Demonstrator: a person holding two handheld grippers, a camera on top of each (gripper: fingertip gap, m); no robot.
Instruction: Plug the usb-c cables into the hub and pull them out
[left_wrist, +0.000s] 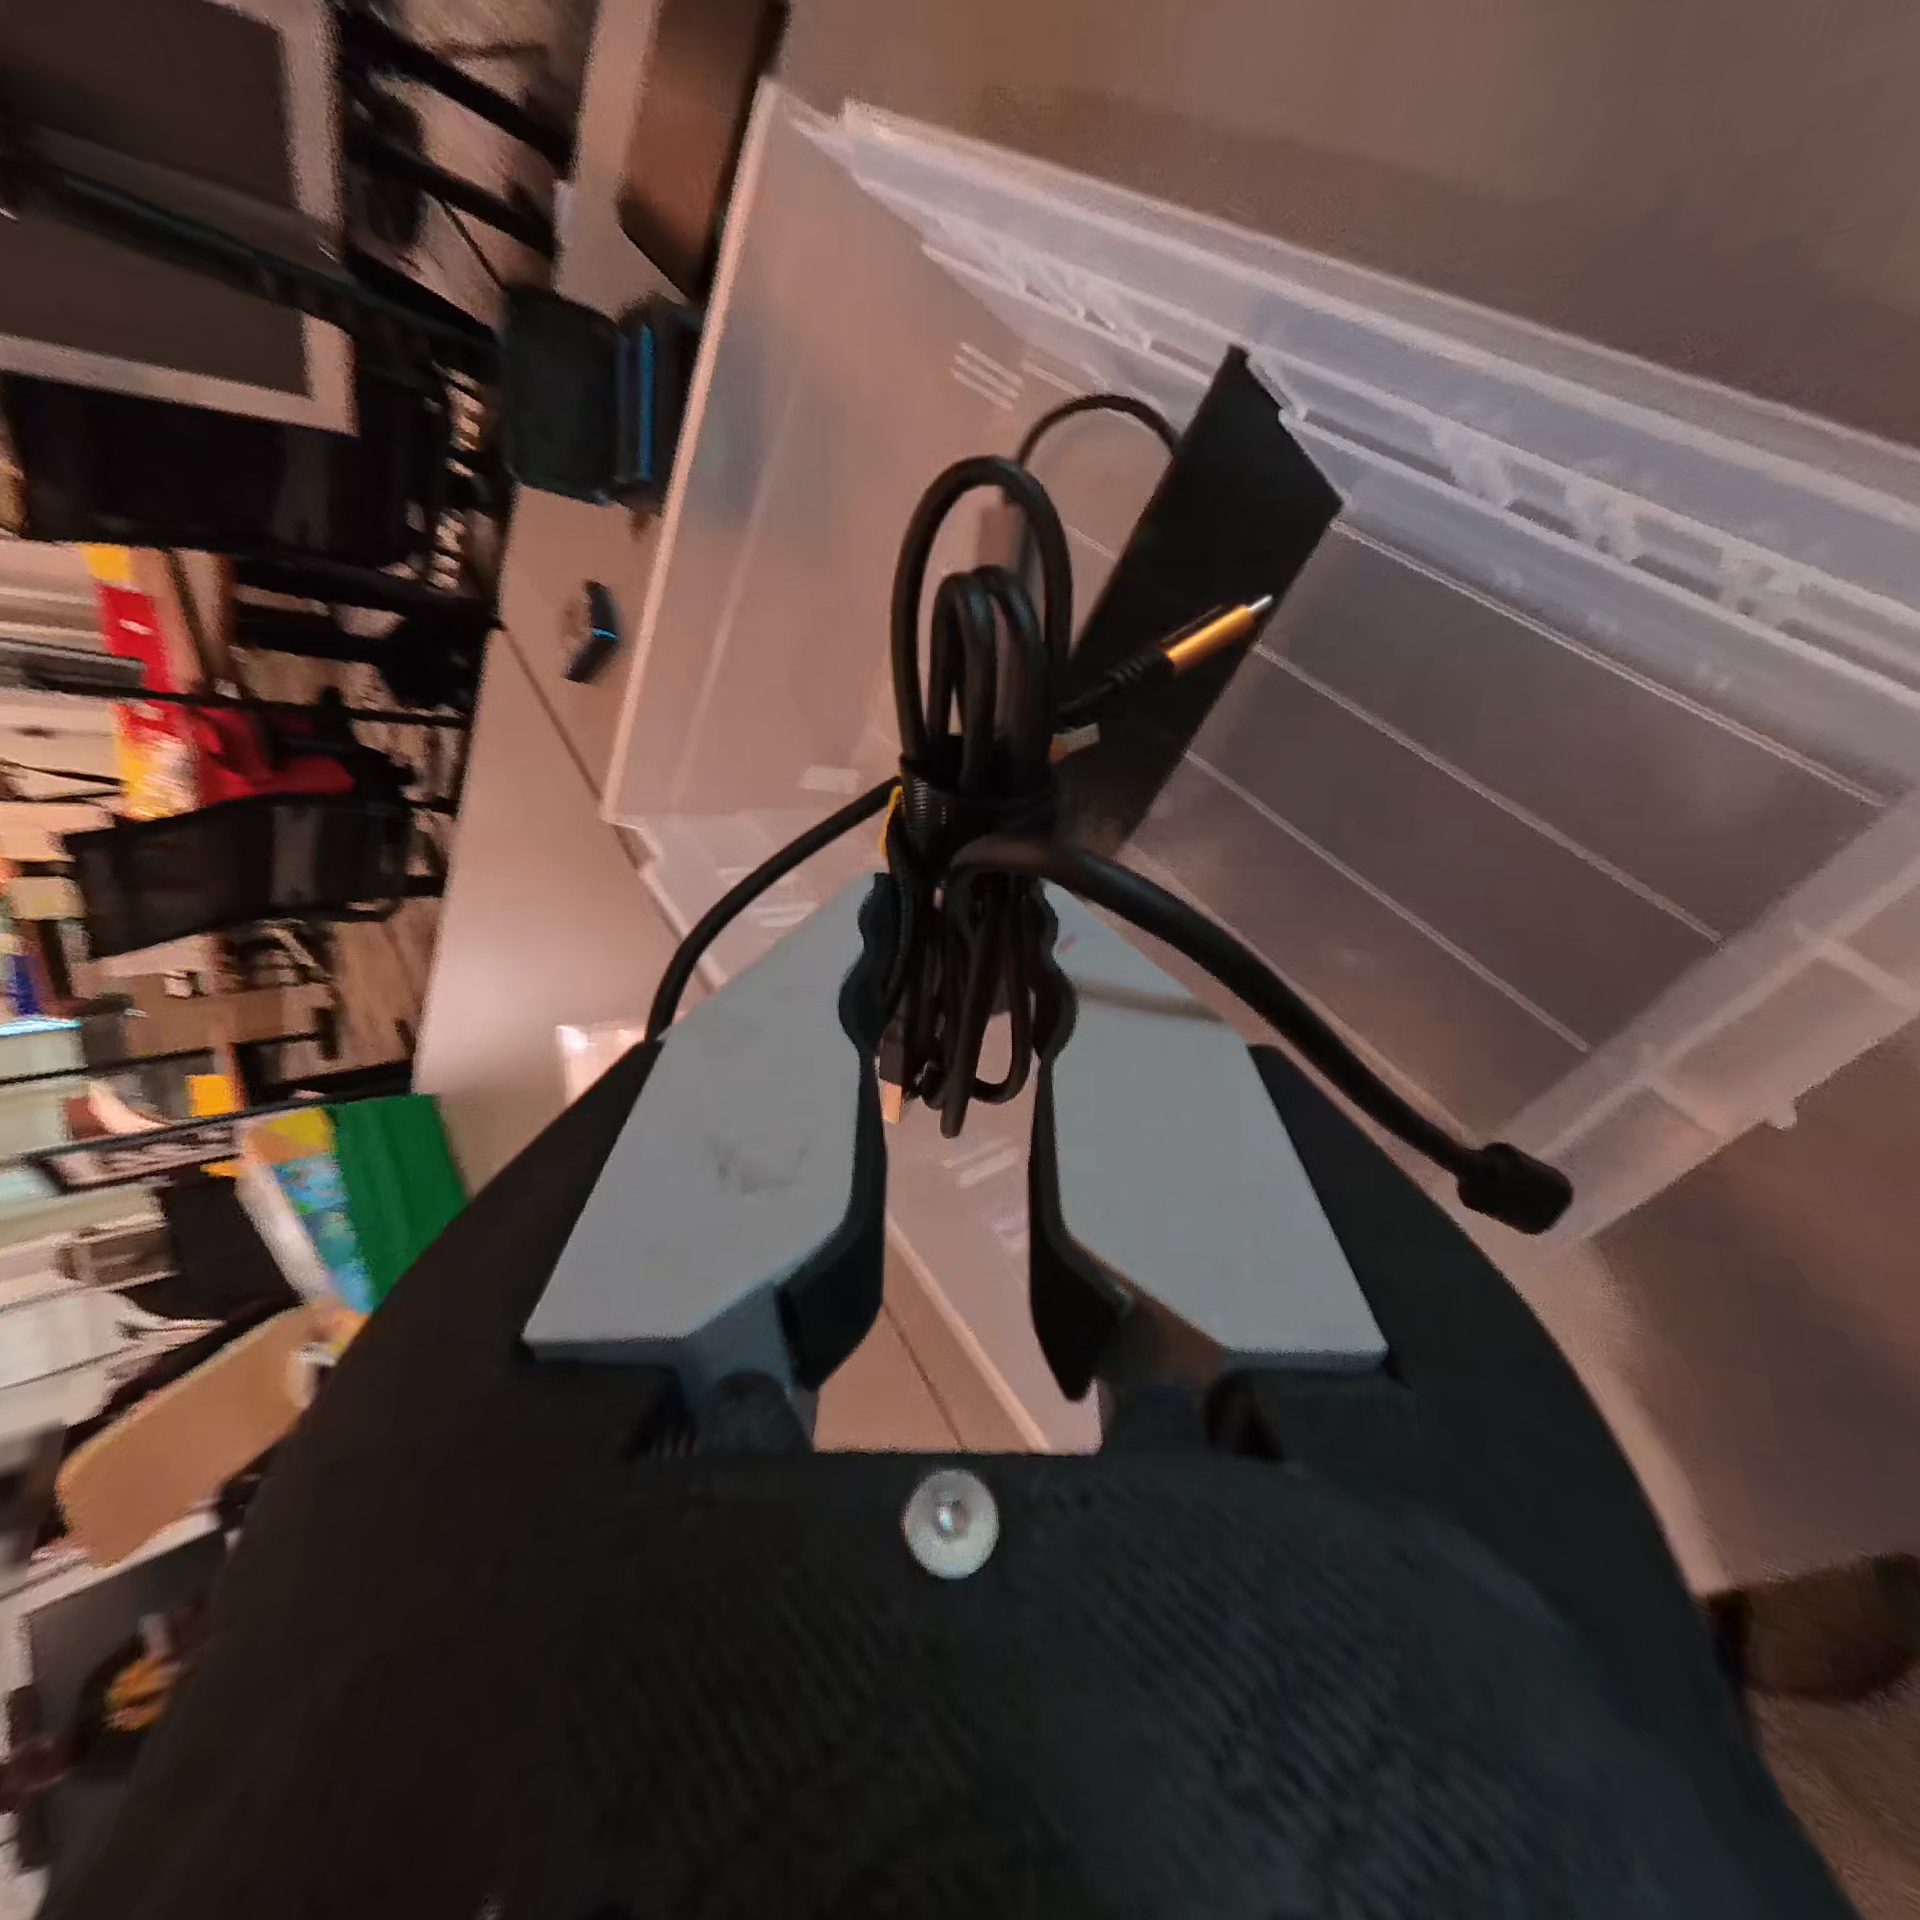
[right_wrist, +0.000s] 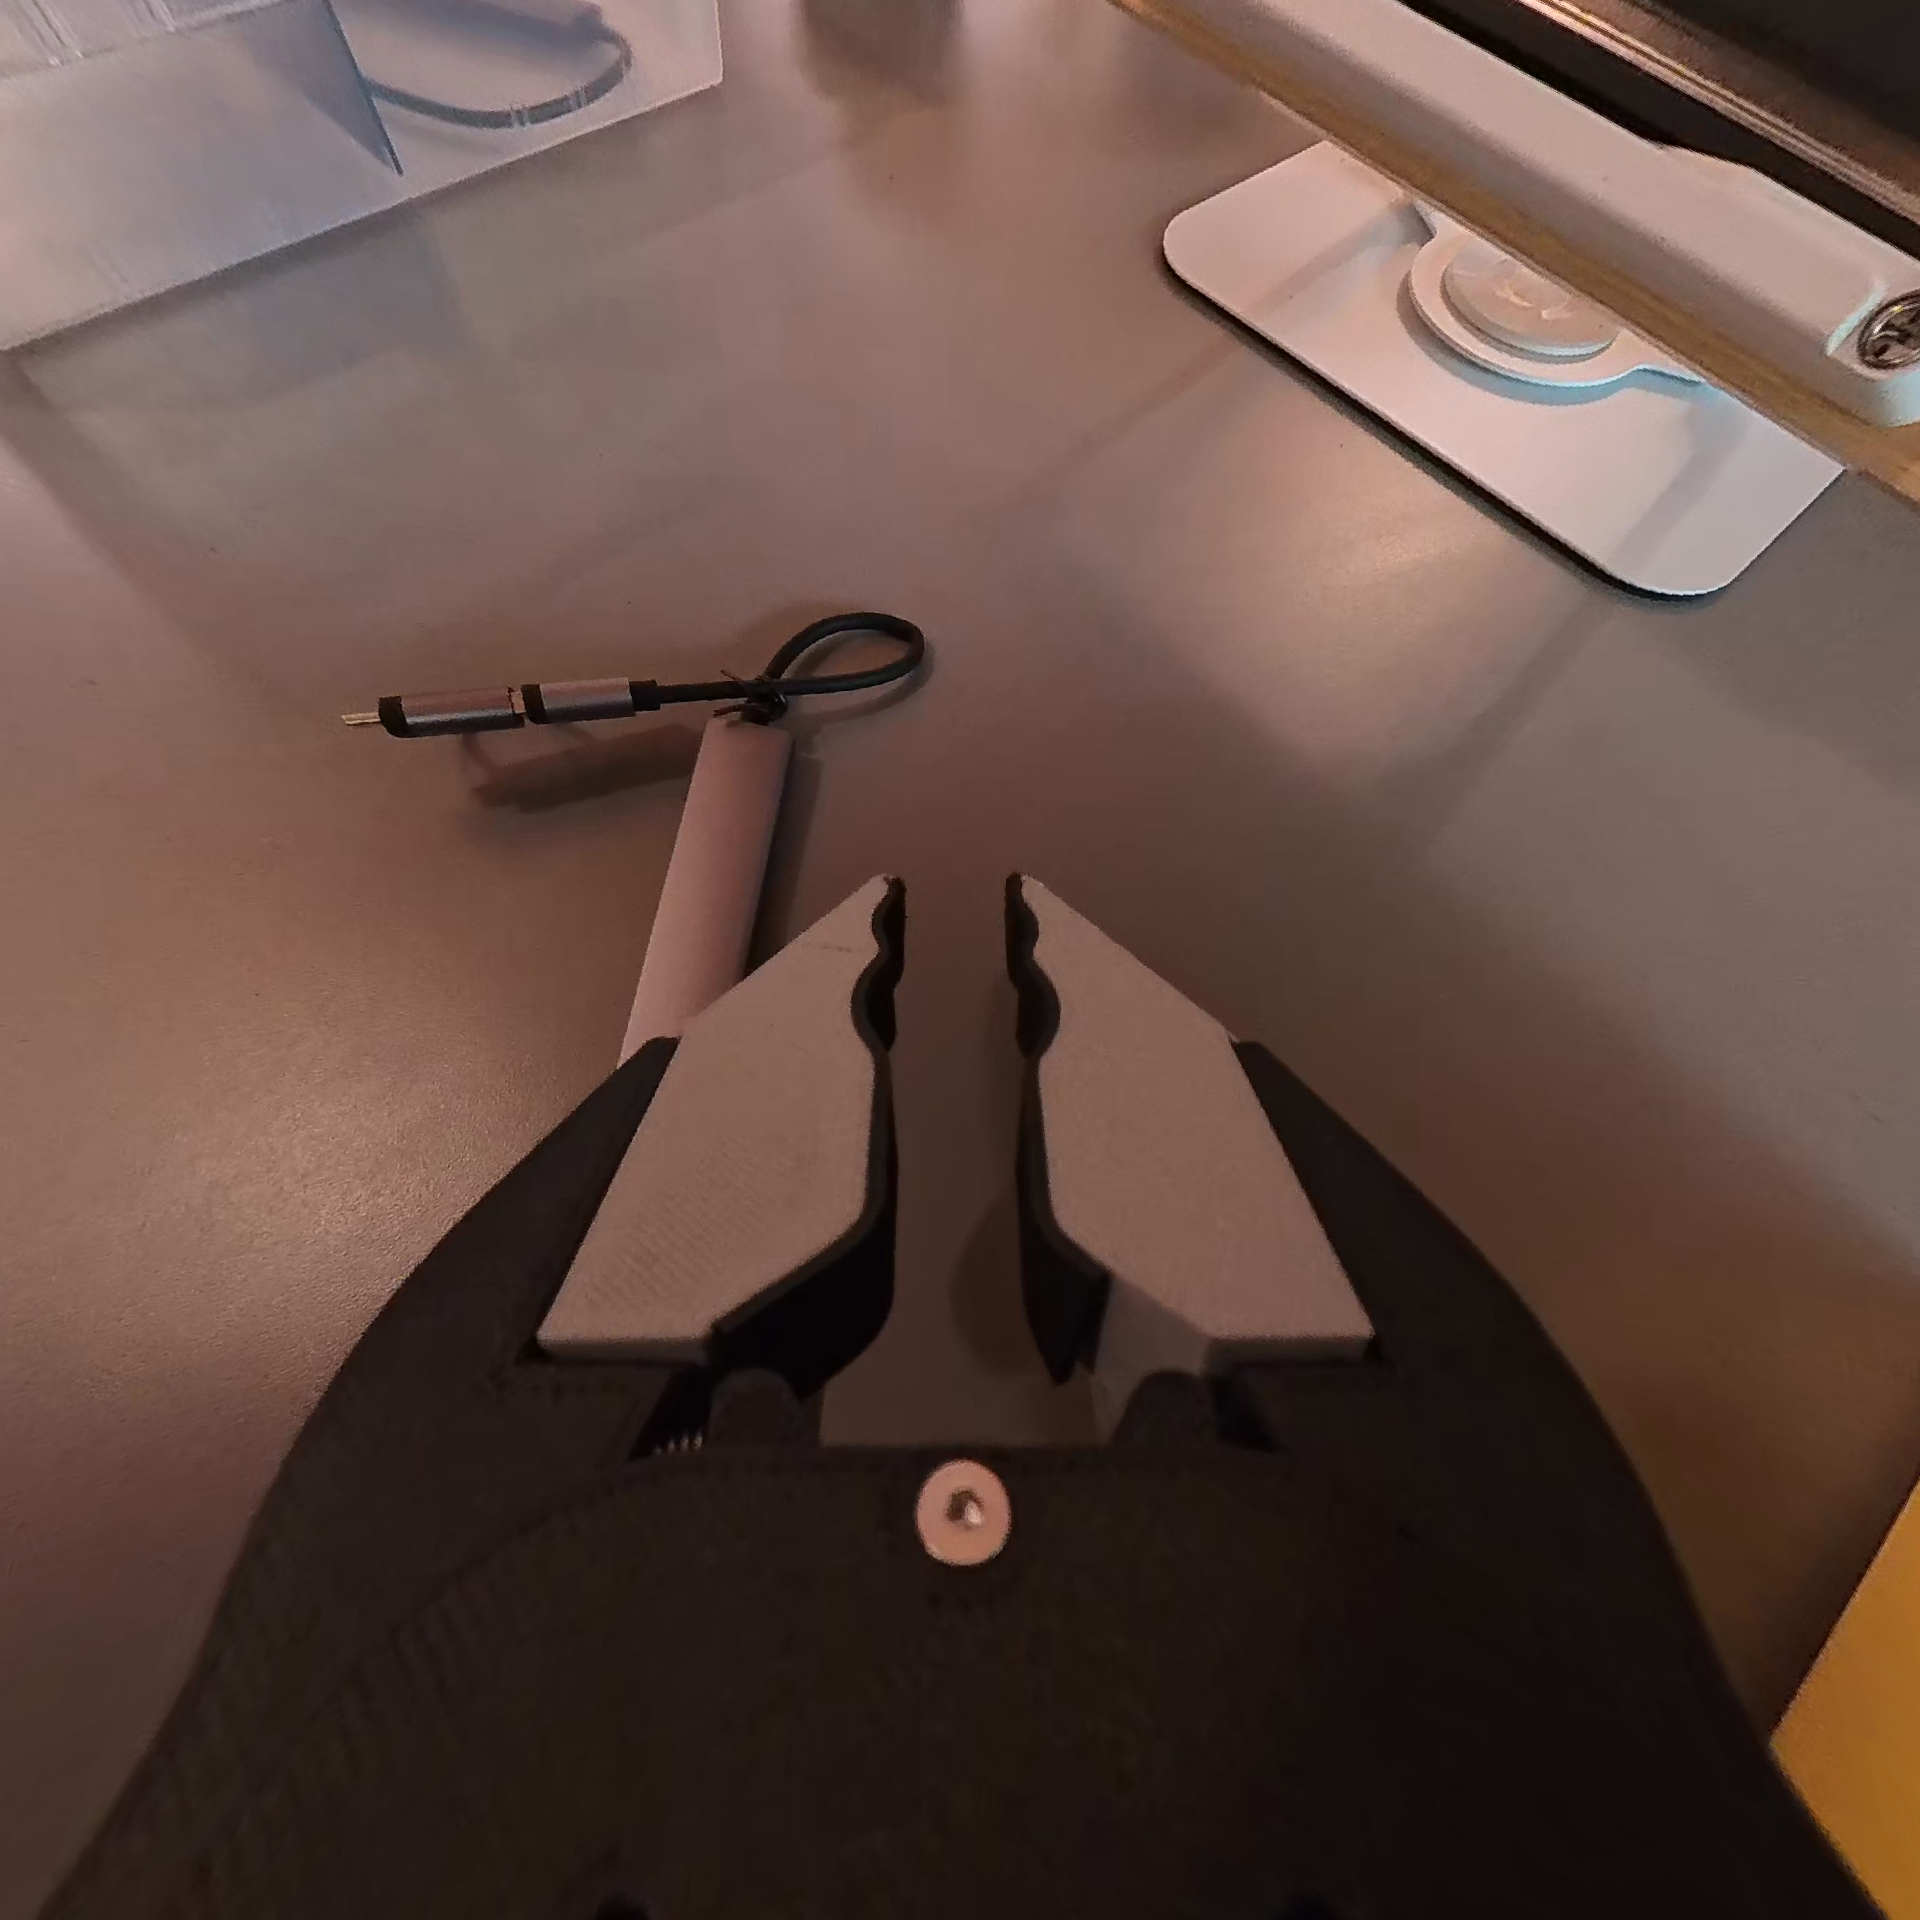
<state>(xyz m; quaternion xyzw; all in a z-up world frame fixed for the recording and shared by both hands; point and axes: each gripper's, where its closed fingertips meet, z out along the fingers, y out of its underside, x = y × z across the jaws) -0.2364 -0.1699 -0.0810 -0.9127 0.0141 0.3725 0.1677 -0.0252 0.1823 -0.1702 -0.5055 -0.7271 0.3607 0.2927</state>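
Left tongs (left_wrist: 956, 977) clamped on a bundled black USB-C cable (left_wrist: 982, 727), held up in the air in front of a clear plastic storage bin (left_wrist: 1558, 644). Coils bound by a black wrap tie (left_wrist: 966, 805) just past the fingertips; one gold-collared USB-C plug (left_wrist: 1210, 639) poking free to the upper right, a thicker black lead with a chunky black end (left_wrist: 1512, 1184) drooping to the lower right. Dark flat panel (left_wrist: 1205, 582) standing inside the bin behind the bundle.

Right tongs (right_wrist: 954, 894) narrowly parted, holding nothing, hovering low over the grey tabletop (right_wrist: 1351, 831). Slim grey hub (right_wrist: 717, 883) lying flat on the tabletop, just left of the left fingertip, its near end hidden beneath that finger. Short black pigtail (right_wrist: 852, 655) looping from the hub's far end to a grey metal plug (right_wrist: 577, 698), joined to a grey adapter (right_wrist: 447, 712). White monitor stand base (right_wrist: 1538, 436) at upper right.

Handling, as a judgement: cable light, limp and springy, likely to swing and twist; best gripped on the rigid plug housing close behind the metal tip, not on the cord. Hub light and smooth, likely to slide when pushed; best pinched across its narrow sides and braced while plugging. Plug tips thin, at risk of bending if driven in at an angle.

No brand marks or readable writing on cable, hub or bin; only faint moulded marks on the bin, too blurred to make out.
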